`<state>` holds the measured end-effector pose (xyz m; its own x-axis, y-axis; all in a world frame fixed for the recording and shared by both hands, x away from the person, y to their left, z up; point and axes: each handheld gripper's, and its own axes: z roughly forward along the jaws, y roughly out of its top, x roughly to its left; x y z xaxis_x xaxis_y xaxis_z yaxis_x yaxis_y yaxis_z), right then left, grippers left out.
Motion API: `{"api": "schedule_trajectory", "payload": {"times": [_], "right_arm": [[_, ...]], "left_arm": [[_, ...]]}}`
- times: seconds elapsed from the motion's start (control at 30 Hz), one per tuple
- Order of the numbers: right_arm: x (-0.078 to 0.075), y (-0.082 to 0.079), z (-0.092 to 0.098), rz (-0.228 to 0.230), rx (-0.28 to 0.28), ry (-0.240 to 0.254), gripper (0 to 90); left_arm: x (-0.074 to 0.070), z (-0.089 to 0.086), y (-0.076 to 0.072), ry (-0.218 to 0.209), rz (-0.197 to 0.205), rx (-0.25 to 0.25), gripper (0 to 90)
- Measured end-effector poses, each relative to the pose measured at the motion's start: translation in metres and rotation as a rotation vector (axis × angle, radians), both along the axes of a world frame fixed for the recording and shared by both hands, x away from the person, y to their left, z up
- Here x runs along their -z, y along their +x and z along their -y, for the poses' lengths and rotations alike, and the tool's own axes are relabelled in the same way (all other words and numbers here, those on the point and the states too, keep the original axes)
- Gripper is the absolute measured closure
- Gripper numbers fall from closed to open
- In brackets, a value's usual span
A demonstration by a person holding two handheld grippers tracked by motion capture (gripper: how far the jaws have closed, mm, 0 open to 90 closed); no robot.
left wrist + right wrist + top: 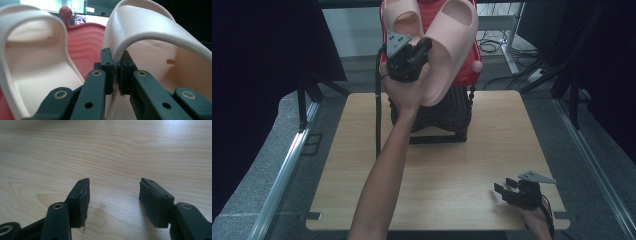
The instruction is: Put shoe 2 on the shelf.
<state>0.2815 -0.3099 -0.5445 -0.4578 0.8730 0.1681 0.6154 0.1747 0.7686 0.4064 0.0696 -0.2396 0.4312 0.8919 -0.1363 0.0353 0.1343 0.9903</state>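
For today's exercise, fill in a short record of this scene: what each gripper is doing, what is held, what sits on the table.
left gripper: raised above the table's far side, jaws shut on the strap edge of the right slide sandal
second sandal: beside it, leaning on the red ribbed object
right gripper: low at the near right, jaws open, holding nothing
table: light wood
dark stand: under the red object

We see two pale pink slides upright in a red rack, one pinched at its strap edge
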Motion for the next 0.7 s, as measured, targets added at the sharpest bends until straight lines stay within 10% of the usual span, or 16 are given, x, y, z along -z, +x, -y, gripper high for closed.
{"api": "schedule_trajectory", "payload": {"times": [0.7], "right_arm": [[-0.002, -0.001, 0.002, 0.008, 0.007, 0.011, 40.9]], "left_arm": [[-0.043, 0.054, 0.072, 0.007, -0.061, -0.087, 84.7]]}}
